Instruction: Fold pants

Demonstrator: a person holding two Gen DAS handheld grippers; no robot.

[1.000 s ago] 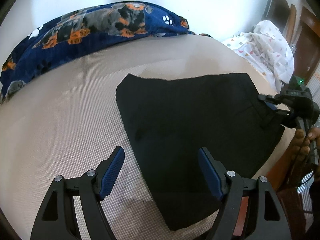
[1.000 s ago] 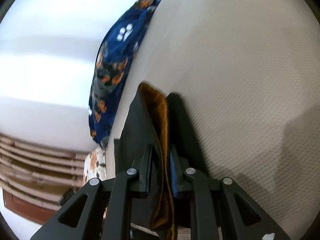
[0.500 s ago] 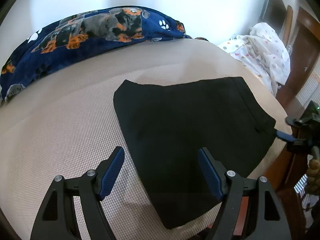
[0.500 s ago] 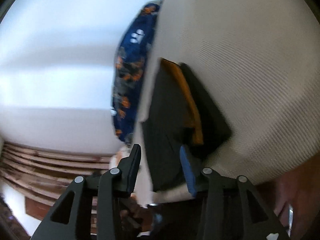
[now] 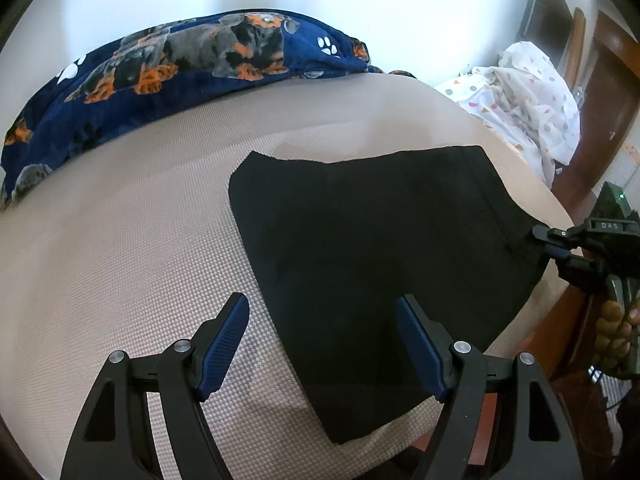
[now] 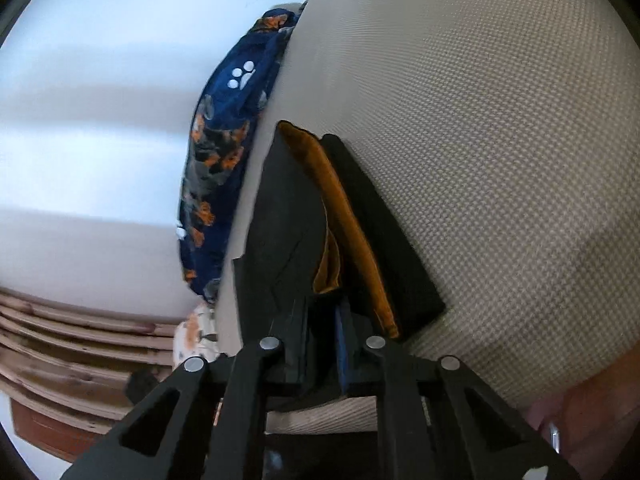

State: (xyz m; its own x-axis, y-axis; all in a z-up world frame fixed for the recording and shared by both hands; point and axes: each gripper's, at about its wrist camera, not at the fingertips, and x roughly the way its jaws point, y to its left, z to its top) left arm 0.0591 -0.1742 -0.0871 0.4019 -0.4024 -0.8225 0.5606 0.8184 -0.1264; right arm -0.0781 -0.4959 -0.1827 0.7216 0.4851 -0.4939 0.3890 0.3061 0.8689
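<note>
The black pants point(image 5: 380, 260) lie folded flat on the beige bed point(image 5: 120, 240), the waist end toward the right edge. My left gripper point(image 5: 320, 304) hangs open just above their near edge, with nothing between its fingers. My right gripper point(image 5: 546, 240) sits at the right-hand edge of the pants, held by a person's hand point(image 5: 612, 328). In the right wrist view its jaws are closing, and the right gripper point(image 6: 320, 312) pinches the black waist edge of the pants point(image 6: 288, 216). An orange lining point(image 6: 344, 216) shows between the layers.
A navy dog-print blanket point(image 5: 180, 76) is bunched along the far side of the bed. A white patterned cloth point(image 5: 528, 92) lies heaped at the far right. The bed's wooden frame point(image 5: 560, 320) runs below the right edge, with a dark wooden door behind.
The right gripper let go of the lifted fold, drew back off the bed's edge, then came in again and closed on the waist edge. The pants now lie flat. The left gripper stayed put.
</note>
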